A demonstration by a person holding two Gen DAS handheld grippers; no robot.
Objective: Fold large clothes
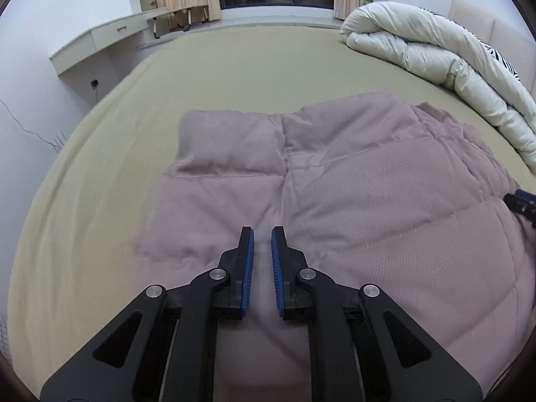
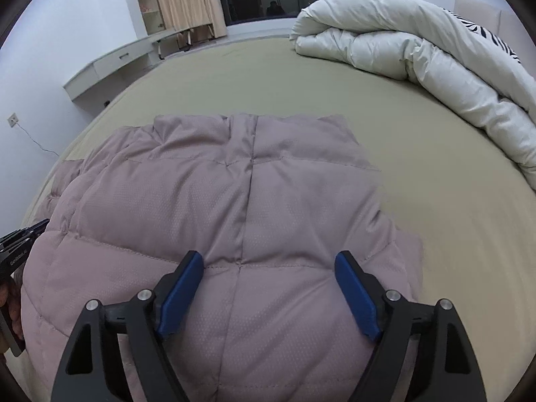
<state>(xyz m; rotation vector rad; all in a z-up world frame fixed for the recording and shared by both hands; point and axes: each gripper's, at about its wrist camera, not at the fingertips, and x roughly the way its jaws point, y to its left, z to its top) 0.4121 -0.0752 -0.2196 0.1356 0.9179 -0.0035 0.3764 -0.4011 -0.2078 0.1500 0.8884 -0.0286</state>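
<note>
- on the bed (image 1: 207, 77), a mauve jacket (image 1: 351, 201) is lying spread flat, near a rolled duvet (image 1: 435, 57).
- left gripper (image 1: 262, 234) is hovering over the jacket, jaws narrow, gripping nothing.
- right gripper (image 2: 269, 261) is hovering above the jacket, jaws wide.

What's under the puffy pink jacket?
The puffy pink jacket lies flat on the bed's tan sheet, which shows all around it. Whatever is directly beneath the jacket is covered, so anything tucked under there cannot be seen.
</note>
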